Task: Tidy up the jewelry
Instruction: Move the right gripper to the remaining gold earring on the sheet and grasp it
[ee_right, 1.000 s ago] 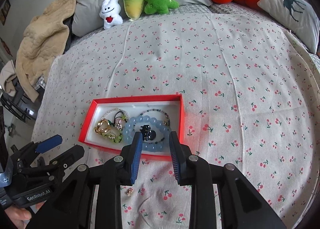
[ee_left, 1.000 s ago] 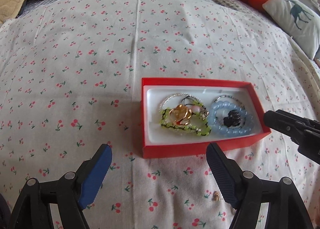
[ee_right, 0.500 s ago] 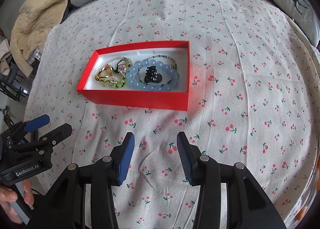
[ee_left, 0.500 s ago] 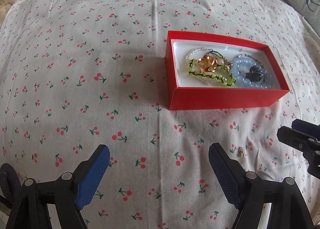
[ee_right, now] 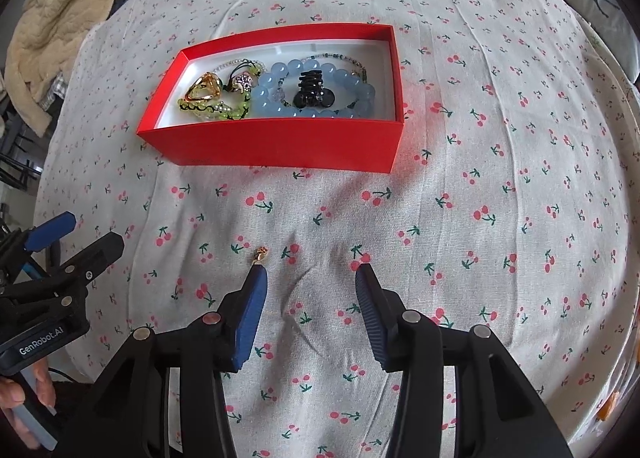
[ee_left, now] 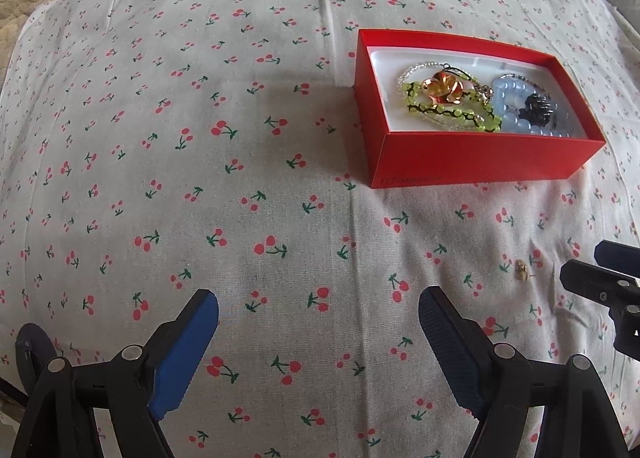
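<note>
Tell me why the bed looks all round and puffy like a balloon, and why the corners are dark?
Both wrist views use fisheye lenses, so the flat cherry-print sheet bulges and the red box has slanted edges. In the right wrist view the lens rim shows as black corners. Daylight is soft in both views: the box casts a faint shadow in the left wrist view, and nothing glares.
</note>
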Demonstrator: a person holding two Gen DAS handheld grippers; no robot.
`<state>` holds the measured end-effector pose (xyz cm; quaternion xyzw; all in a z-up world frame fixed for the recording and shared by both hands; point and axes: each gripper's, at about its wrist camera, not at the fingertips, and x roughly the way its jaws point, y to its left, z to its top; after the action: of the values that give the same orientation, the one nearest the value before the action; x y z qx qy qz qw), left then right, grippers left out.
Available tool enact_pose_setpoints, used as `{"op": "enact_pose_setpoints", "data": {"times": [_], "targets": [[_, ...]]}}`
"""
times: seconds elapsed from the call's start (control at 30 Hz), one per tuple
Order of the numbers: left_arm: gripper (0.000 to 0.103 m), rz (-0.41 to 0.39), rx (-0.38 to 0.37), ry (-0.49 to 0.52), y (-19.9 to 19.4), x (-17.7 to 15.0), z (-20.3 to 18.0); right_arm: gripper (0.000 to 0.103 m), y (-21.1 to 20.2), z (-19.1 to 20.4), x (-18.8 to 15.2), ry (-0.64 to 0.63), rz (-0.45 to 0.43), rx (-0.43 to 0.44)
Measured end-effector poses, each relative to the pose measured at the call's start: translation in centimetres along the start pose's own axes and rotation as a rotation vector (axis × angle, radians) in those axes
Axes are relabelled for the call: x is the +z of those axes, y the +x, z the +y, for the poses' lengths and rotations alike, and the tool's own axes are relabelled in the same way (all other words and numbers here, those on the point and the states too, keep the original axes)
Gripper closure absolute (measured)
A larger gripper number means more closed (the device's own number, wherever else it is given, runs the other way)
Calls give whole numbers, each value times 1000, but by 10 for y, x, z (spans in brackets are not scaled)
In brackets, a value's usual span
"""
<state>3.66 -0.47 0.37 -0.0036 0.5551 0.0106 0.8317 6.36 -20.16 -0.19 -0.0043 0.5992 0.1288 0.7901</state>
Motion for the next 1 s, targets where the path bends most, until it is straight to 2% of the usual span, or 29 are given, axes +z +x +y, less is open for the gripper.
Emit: {"op": "enact_pose_setpoints", "data": {"times": [0.3,0.43,0.6,0.77,1.0], "targets": [[17,16,3,-17,4,-2,9,55,16,23,6,-7,19,75],[17,24,9,-21,7,-1,12,69,25,31,6,-33,36,60],[17,26,4,-27,8,-1,13,78,36,34,9,-45,44,37],[17,29,1,-18,8,0,10,93,39,35,11,-53,30,23],[17,31,-1,-13,9,0,7,94,27,31,14,-39,-2,40]]}}
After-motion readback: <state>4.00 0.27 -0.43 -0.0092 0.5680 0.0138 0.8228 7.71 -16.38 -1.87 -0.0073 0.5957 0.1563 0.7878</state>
